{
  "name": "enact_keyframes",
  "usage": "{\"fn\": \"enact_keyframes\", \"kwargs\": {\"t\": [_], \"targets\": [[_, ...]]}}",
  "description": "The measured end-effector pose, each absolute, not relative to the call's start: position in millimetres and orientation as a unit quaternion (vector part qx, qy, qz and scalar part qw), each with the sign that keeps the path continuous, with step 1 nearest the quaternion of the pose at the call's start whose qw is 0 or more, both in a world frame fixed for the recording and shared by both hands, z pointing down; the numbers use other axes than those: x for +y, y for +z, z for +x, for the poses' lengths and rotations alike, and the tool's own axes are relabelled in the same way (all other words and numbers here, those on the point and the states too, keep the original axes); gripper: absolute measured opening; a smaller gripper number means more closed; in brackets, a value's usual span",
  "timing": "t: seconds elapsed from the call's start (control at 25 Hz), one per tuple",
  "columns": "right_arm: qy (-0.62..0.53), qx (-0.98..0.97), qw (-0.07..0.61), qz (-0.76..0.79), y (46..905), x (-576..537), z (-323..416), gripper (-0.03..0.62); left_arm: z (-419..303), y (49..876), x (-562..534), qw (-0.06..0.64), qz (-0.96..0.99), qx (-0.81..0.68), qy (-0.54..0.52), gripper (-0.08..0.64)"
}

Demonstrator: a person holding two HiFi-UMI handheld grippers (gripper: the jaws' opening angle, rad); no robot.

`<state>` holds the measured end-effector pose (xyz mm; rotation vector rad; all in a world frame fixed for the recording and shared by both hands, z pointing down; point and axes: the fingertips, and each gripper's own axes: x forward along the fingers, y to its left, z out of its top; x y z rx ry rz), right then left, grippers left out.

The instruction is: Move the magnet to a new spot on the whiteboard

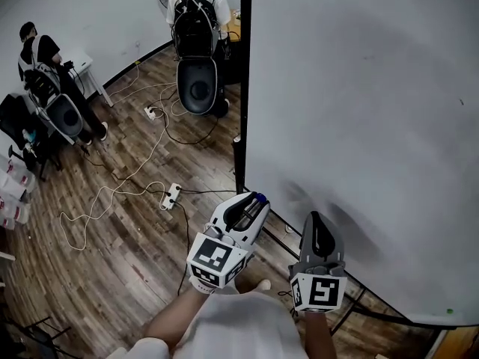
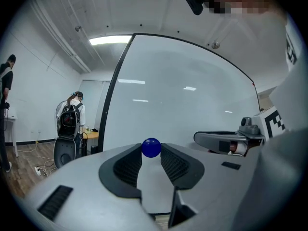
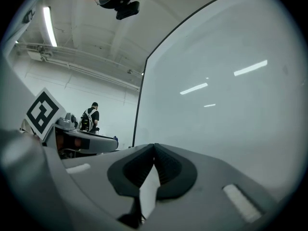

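Note:
A small round blue magnet point(image 2: 151, 147) sits pinched between the tips of my left gripper point(image 2: 151, 150), clear of the board. In the head view the same magnet point(image 1: 260, 197) shows at the tip of the left gripper point(image 1: 257, 201), just in front of the whiteboard's lower left part. The whiteboard point(image 1: 359, 126) is large, white and bare, with a black left edge point(image 1: 244, 81). My right gripper point(image 1: 316, 219) hangs to the right of the left one, jaws together with nothing between them, pointing at the board point(image 3: 231, 95); its tips point(image 3: 154, 147) touch each other.
Cables and power strips point(image 1: 171, 195) lie on the wooden floor to the left. A person with a backpack point(image 1: 196, 21) stands at the back beside the board; another person point(image 1: 45, 62) is at the far left. The board's stand leg point(image 1: 352, 305) runs below my grippers.

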<state>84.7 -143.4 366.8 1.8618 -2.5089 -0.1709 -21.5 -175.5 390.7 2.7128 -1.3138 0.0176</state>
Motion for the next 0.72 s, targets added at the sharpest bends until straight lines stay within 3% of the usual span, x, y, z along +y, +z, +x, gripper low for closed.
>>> {"fn": "enact_keyframes", "kwargs": {"t": [0.72], "targets": [[-0.026,-0.789,0.025,0.613,444.9,-158.1,86.4,0.011,-4.1,468.5,-212.0,0.031,0.907,-0.419,0.02,0.123]]}}
